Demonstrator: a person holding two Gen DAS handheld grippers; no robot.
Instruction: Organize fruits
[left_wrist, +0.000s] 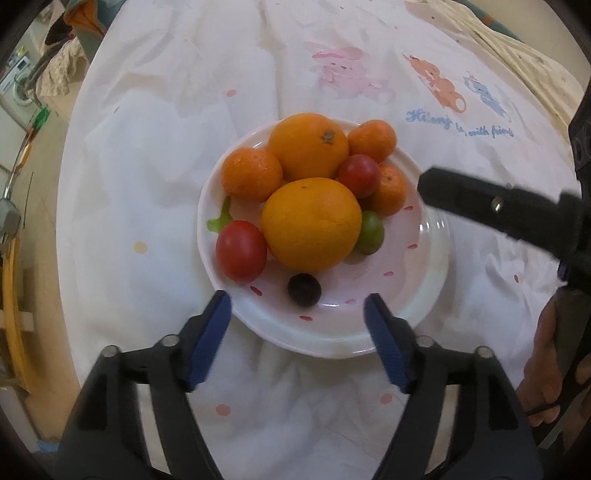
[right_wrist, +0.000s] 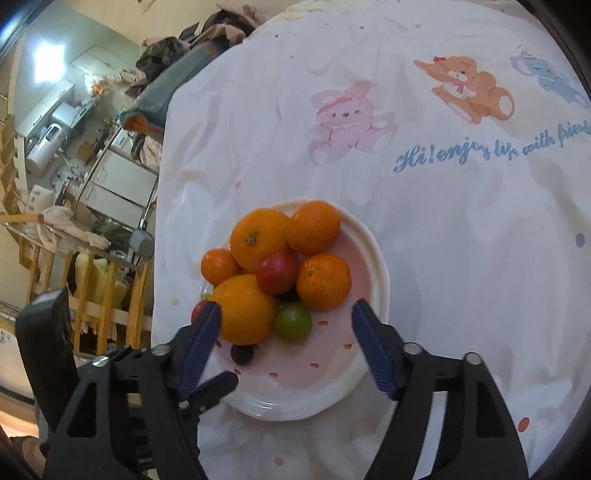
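A pink-and-white plate (left_wrist: 428, 258) holds a pile of fruit: two large oranges (left_wrist: 310, 223), several small tangerines (left_wrist: 252, 173), two red tomatoes (left_wrist: 241, 250), a green fruit (left_wrist: 371, 232) and a dark plum (left_wrist: 304, 290). My left gripper (left_wrist: 297, 310) is open and empty over the plate's near rim, just short of the plum. My right gripper (right_wrist: 286, 319) is open and empty above the plate (right_wrist: 373, 258), its jaws either side of the green fruit (right_wrist: 292, 321) and the near orange (right_wrist: 245, 308). A finger of the right gripper (left_wrist: 465, 195) shows at the plate's right edge.
The plate sits on a white cloth (right_wrist: 443, 206) printed with cartoon bears and blue lettering. The table edge runs down the left side in both views (left_wrist: 66, 221). Beyond it stand yellow wooden rails (right_wrist: 107, 291), clutter and kitchen appliances.
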